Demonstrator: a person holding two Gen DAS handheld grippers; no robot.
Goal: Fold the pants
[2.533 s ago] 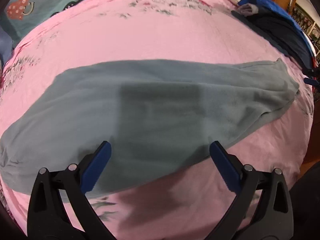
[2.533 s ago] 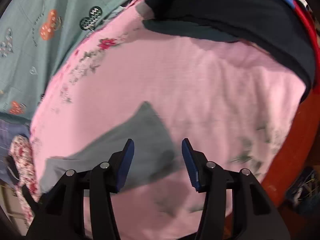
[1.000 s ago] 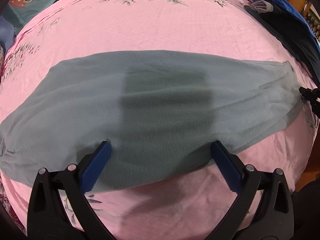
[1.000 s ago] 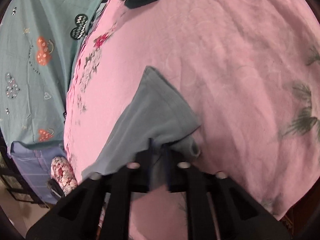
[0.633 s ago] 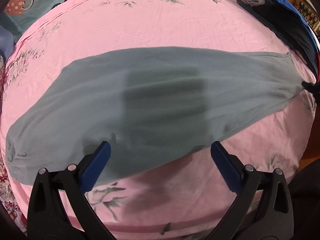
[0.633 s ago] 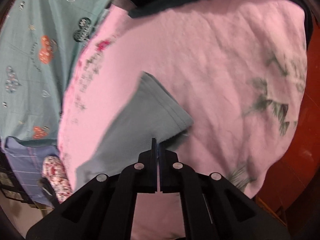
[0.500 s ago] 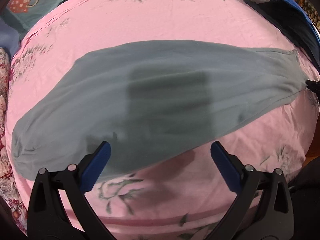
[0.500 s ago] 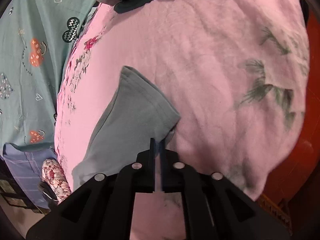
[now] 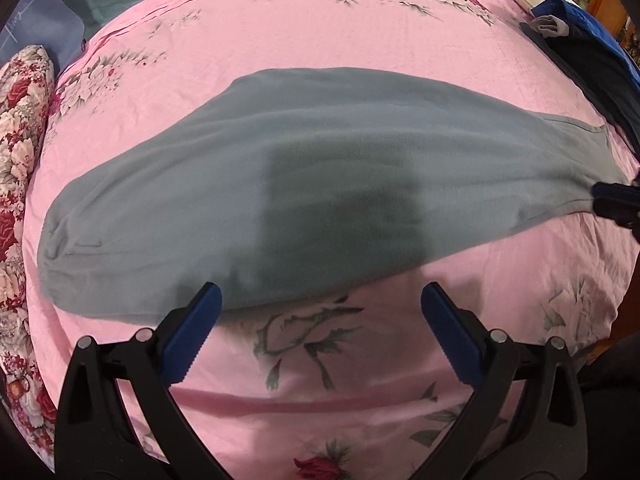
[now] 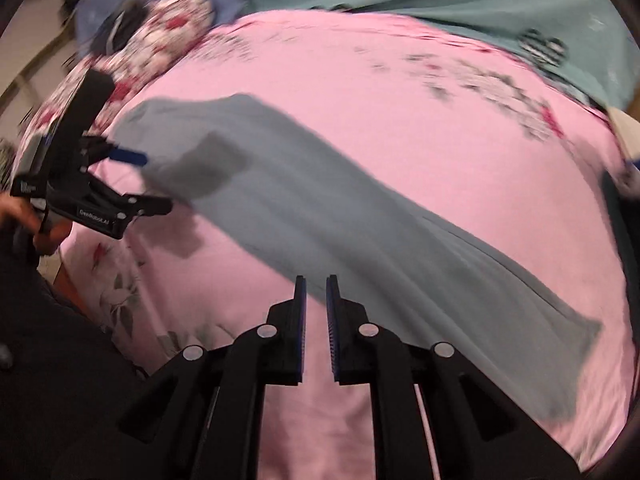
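Pants [image 9: 320, 184] in grey-blue fleece lie stretched lengthwise across a pink floral bedspread [image 9: 320, 40], the largest surface we see. Dark navy clothing [image 9: 600, 76] is heaped at the bed's far right edge, and a red-and-white floral pillow [image 9: 20, 160] sits at the left edge. Our left gripper [image 9: 320, 332] hovers over the pants' near edge with fingers spread wide, holding nothing and casting a square shadow on the fabric. Our right gripper [image 10: 316, 312] is beside one leg end, its fingers drawn narrow with a slim gap, nothing visibly between them.
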